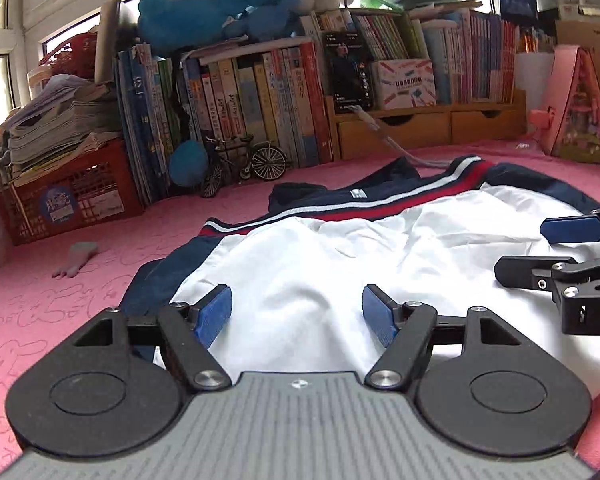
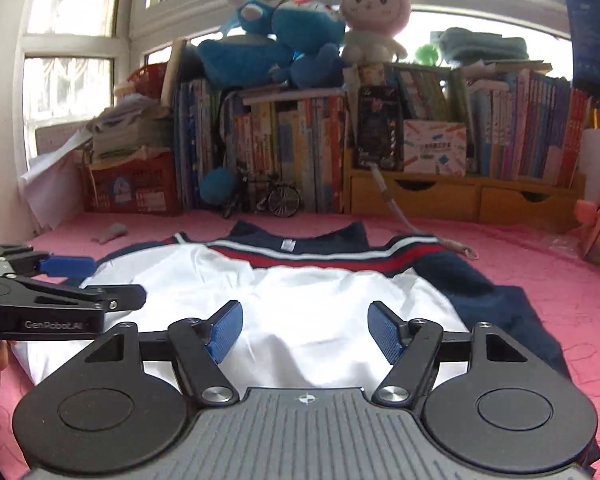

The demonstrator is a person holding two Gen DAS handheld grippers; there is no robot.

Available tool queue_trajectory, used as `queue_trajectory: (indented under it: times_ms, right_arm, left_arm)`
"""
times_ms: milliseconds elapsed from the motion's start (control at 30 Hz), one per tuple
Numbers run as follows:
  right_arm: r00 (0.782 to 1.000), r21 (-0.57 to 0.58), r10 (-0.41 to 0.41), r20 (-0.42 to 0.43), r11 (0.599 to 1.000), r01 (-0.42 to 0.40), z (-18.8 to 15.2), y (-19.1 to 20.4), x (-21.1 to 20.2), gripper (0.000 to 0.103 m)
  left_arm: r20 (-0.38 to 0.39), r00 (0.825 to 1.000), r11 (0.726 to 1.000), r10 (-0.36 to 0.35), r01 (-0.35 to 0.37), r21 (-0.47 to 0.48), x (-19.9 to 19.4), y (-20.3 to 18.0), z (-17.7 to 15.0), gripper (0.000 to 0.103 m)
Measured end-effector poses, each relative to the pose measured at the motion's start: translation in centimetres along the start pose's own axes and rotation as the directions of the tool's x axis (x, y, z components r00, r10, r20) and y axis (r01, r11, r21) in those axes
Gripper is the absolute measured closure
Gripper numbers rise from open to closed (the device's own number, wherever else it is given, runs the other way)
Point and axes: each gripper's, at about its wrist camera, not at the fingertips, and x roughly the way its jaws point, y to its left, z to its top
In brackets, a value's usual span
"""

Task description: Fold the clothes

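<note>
A white jacket (image 1: 340, 256) with navy sleeves and a red, white and navy stripe lies flat on the pink cloth, collar toward the books; it also shows in the right wrist view (image 2: 300, 304). My left gripper (image 1: 297, 312) is open and empty, just above the jacket's near white part. My right gripper (image 2: 305, 330) is open and empty over the near white part too. The right gripper shows at the right edge of the left wrist view (image 1: 556, 250), open. The left gripper shows at the left edge of the right wrist view (image 2: 96, 280), open.
A pink cloth (image 1: 60, 312) covers the surface. Rows of books (image 1: 260, 100), wooden drawers (image 1: 420, 128), a red crate (image 1: 68, 196) with paper stacks and a model bicycle (image 1: 244, 160) line the back. A small grey object (image 1: 78, 258) lies left. A cord (image 2: 420, 236) runs to the collar.
</note>
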Motion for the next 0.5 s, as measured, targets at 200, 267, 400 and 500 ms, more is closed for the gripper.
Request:
queue_trajectory:
  times_ms: [200,267,400,500]
  right_arm:
    - [0.986,-0.062,-0.146,-0.086,0.988,0.141,-0.7,-0.6,2.5,0.04]
    - [0.971,-0.085,-0.217,-0.096,0.974,0.209,-0.9,-1.5,2.9,0.041]
    - [0.936,-0.11,-0.339,-0.095,0.938,0.329,-1.2,-5.1,3.2,0.036]
    - [0.894,-0.08,-0.432,-0.116,0.901,0.426,-1.5,-7.8,3.3,0.036]
  left_arm:
    - [-0.059,0.997,0.999,0.052,-0.052,0.003,2.5,1.8,-0.4,0.015]
    - [-0.067,0.997,0.999,0.041,-0.042,-0.011,2.9,3.1,-0.7,0.013]
    - [-0.065,0.998,1.0,0.017,-0.018,-0.017,3.0,3.9,-0.8,0.009]
    - [-0.064,0.998,1.0,0.003,-0.005,-0.029,3.0,4.3,-0.8,0.009]
